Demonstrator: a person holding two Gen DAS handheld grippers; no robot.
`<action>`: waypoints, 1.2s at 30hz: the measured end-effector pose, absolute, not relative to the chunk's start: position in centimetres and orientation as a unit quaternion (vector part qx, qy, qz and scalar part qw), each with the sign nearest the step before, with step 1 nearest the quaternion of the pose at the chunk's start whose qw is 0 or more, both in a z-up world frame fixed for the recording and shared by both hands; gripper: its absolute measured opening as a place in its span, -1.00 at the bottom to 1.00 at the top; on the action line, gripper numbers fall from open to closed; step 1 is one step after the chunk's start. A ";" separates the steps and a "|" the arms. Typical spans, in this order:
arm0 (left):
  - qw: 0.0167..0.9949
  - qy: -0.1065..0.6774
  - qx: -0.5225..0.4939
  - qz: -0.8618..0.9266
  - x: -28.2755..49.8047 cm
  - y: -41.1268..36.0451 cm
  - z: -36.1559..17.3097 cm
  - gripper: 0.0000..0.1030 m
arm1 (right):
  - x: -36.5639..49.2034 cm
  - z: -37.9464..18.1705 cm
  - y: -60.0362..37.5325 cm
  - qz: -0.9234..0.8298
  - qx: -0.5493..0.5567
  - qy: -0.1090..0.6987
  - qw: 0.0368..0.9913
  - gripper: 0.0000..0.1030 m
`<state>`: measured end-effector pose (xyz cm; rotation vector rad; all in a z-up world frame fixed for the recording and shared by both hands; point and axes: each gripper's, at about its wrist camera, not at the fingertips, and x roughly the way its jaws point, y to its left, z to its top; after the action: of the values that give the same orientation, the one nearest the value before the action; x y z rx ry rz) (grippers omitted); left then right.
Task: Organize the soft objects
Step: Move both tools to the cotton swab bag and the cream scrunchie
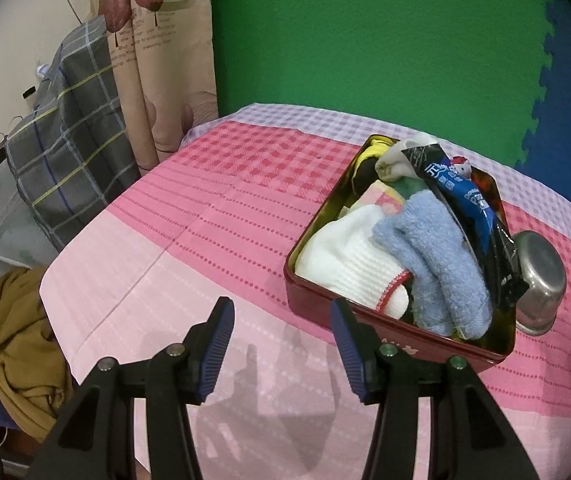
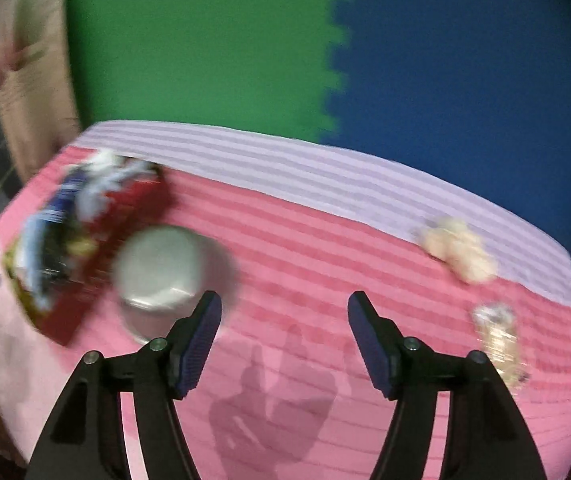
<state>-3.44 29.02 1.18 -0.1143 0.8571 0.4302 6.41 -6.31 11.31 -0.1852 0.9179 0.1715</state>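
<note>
A green and blue foam mat (image 1: 365, 40) stands behind a table under a pink checked cloth (image 1: 213, 216) that turns lilac along its far edge. In the left wrist view the left gripper (image 1: 281, 332) hangs over bare cloth, jaws partly apart with nothing between them. At about 1 o'clock from it, just beyond its right finger, sits a red tin (image 1: 389, 336) packed with soft things: a white sock (image 1: 349, 256), a light blue fluffy sock (image 1: 433, 256) and a dark blue packet (image 1: 473, 208) draped over the far side. An upturned steel bowl (image 1: 539, 276) touches the tin's right side.

The right wrist view is blurred. The right gripper (image 2: 284, 328) has its jaws wide and empty above the cloth. The bowl (image 2: 157, 264) lies at 11 o'clock beside its left finger, the tin (image 2: 85, 304) beyond at 10 o'clock. A cream soft object (image 2: 459, 248) rests well apart at 2 o'clock near the lilac band, and a pale blurred item (image 2: 499, 340), too smeared to identify, lies at 3 o'clock.
</note>
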 end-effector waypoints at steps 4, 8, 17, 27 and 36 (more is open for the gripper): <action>0.890 0.401 -0.036 0.215 -3.6 28.4 1.2 -0.01 | 7.1 10.4 -13.4 0.028 -0.078 0.446 0.891 0.33; 0.884 0.421 -0.048 0.196 -3.3 28.0 0.8 -0.01 | 7.9 9.4 -19.6 -0.016 -0.065 0.451 0.890 0.42; 0.890 0.422 0.009 0.173 -2.8 23.5 3.7 0.00 | 8.7 6.1 -26.6 -0.045 -0.055 0.475 0.877 0.44; 0.905 0.417 0.051 0.063 2.5 12.3 6.6 0.00 | 8.9 4.1 -28.2 -0.003 -0.036 0.478 0.877 0.97; 0.900 0.429 0.067 -0.038 9.0 1.4 5.2 0.00 | 9.0 3.9 -28.3 -0.003 -0.031 0.480 0.877 0.99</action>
<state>9.03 1.36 5.16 0.1394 0.8871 -0.0790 8.98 -28.26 3.92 -0.0656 1.0008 -0.0068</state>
